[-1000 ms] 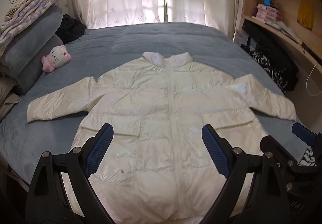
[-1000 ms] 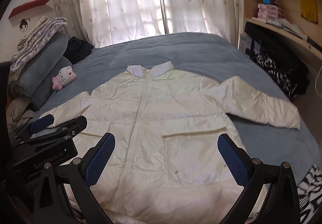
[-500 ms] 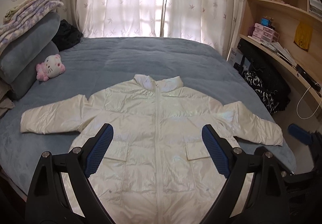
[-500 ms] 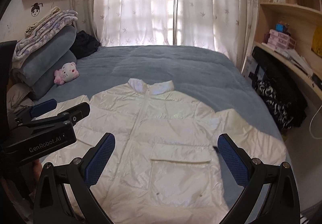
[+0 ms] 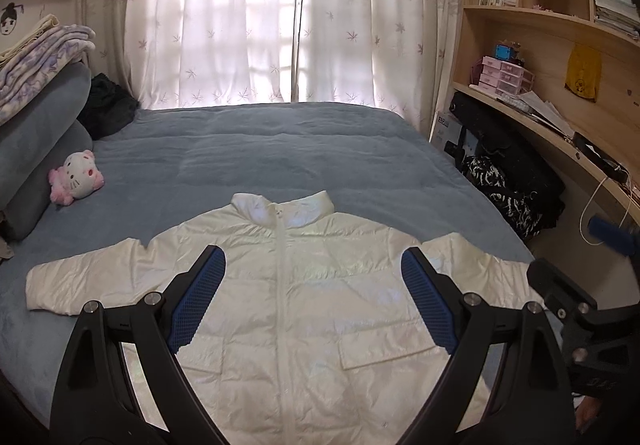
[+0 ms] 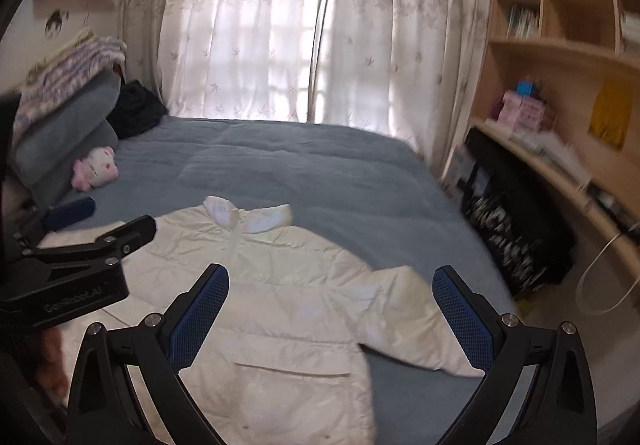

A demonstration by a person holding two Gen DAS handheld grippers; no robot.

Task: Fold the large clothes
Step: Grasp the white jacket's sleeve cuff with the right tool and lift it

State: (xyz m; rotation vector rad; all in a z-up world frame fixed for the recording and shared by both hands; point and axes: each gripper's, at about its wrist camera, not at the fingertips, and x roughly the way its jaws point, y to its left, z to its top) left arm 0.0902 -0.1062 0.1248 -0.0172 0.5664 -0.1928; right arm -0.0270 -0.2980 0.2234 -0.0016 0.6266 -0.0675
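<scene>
A white puffer jacket lies flat, front side up, on the near half of a blue-grey bed. Its zip runs closed up the middle to a stand-up collar that points toward the window, and both sleeves spread out to the sides on the bedcover. Two flap pockets show on the lower front.

The left gripper hangs above the jacket's body with its blue-padded fingers spread wide and nothing between them. The right gripper hovers over the jacket's sleeve side, its jaws likewise wide apart and empty; neither touches the fabric. In the right wrist view the left gripper shows at the left edge, above the other sleeve.

At the head end on the left, grey pillows are stacked with a folded purple-patterned blanket on top, and a pink and white plush cat rests against them on the bed. A dark bundle sits in the corner beside the pillows. White flower-print curtains cover the bright window behind the bed. A wooden shelf unit with books and small pink drawers runs along the right; the right wrist view is blurred there, so smaller items are hard to make out.
</scene>
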